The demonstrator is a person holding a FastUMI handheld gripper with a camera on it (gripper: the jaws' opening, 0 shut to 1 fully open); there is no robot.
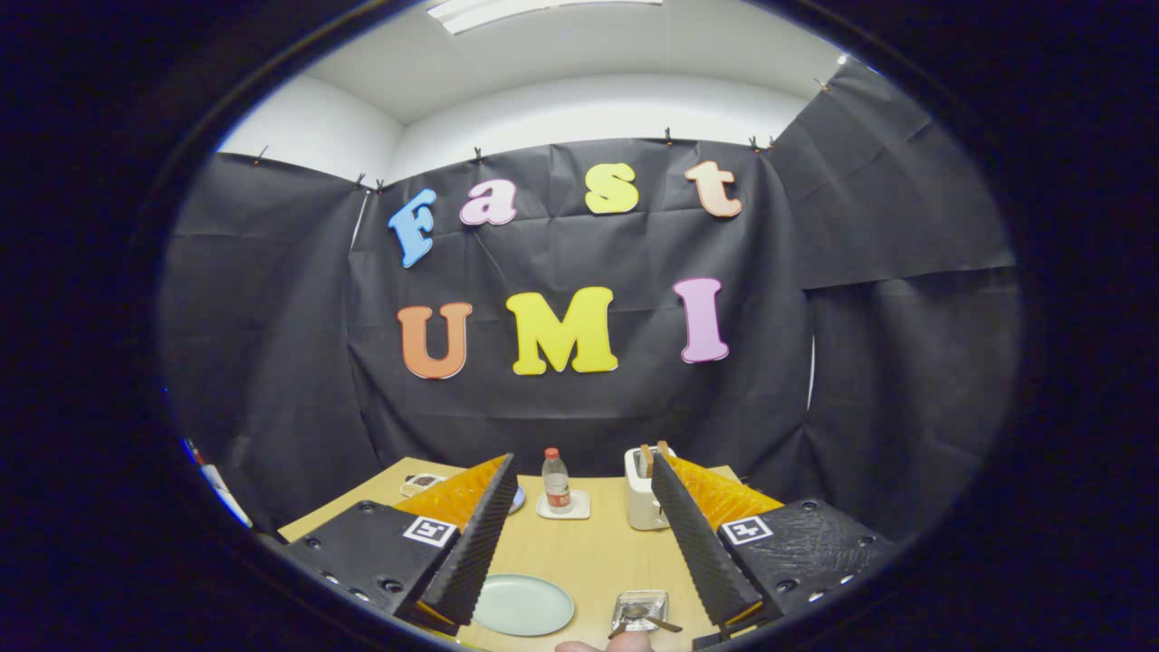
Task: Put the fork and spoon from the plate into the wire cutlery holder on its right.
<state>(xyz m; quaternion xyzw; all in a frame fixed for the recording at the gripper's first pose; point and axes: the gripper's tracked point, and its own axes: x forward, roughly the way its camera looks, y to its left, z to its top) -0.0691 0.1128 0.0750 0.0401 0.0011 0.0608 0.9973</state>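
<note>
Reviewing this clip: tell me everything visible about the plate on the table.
The plate is round, pale green and smooth, ceramic or plastic by its look, with a shallow raised rim. It lies flat on the light wooden table, low between the open fingers of the gripper, close by the left finger. Its visible surface is bare; that finger covers its left edge. To its right, apart from it, stands the wire cutlery holder with cutlery handles in it.
</note>
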